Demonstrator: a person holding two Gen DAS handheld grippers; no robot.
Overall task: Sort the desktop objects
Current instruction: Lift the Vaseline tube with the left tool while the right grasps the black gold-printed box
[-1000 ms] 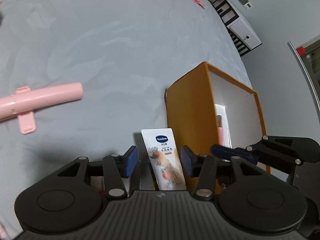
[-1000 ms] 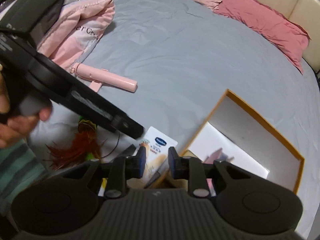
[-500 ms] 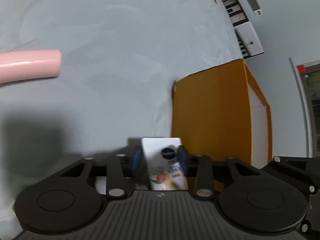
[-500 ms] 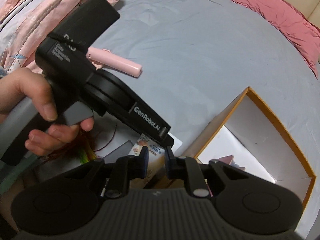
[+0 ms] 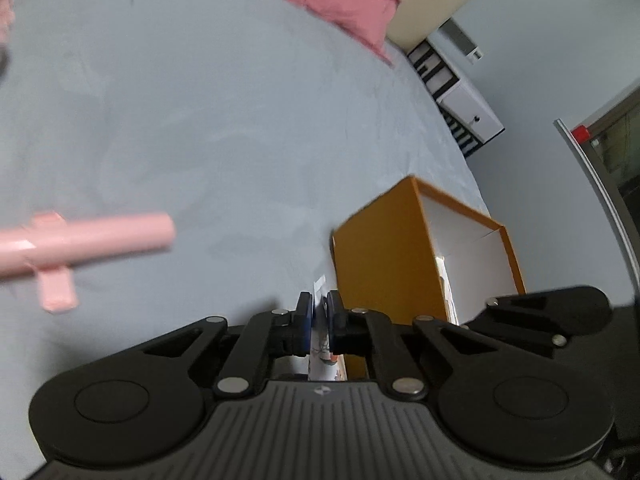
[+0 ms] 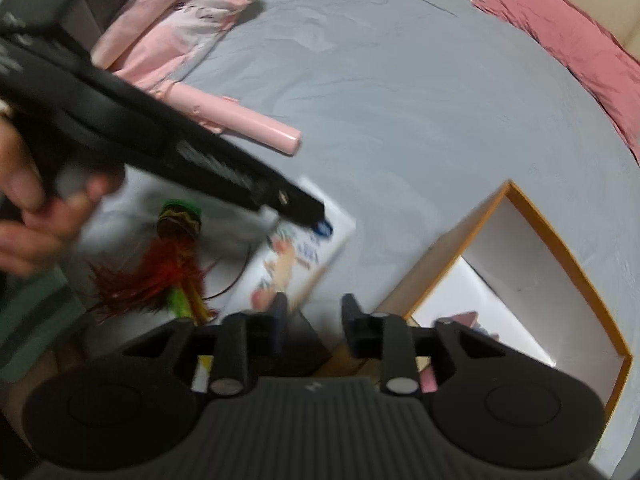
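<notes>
While carrying the white cream tube (image 6: 296,256) by one end only, risks losing it: smooth, flat and soft, so can slide out between the pads (image 5: 305,312) or swing down in a quick move. Could also catch the near orange wall of the open box (image 5: 380,264), just to the right of the tube, and get pushed out of the grip or tip the box. Crowded too on this near side: right gripper (image 6: 316,312) close to the tube and to the box corner, so may bump into the left gripper (image 5: 318,308). Probably safer to rise above the rim first, then to move right.

About the claws: left one pressed together on the tube, visible edge-on as a thin white strip between the blue pads. From the right wrist view, grips at the far end by the blue logo, with the printed rest free toward the near side; cannot tell if already lifted off the grey sheet (image 5: 200,120). Right one opening, pads apart and pressing on nothing; only a dark blurred shape under the gap, cannot tell what. Touches neither the pink stick (image 5: 92,236), well apart to the left, nor the feather toy (image 6: 160,272), near left of the tube.
</notes>
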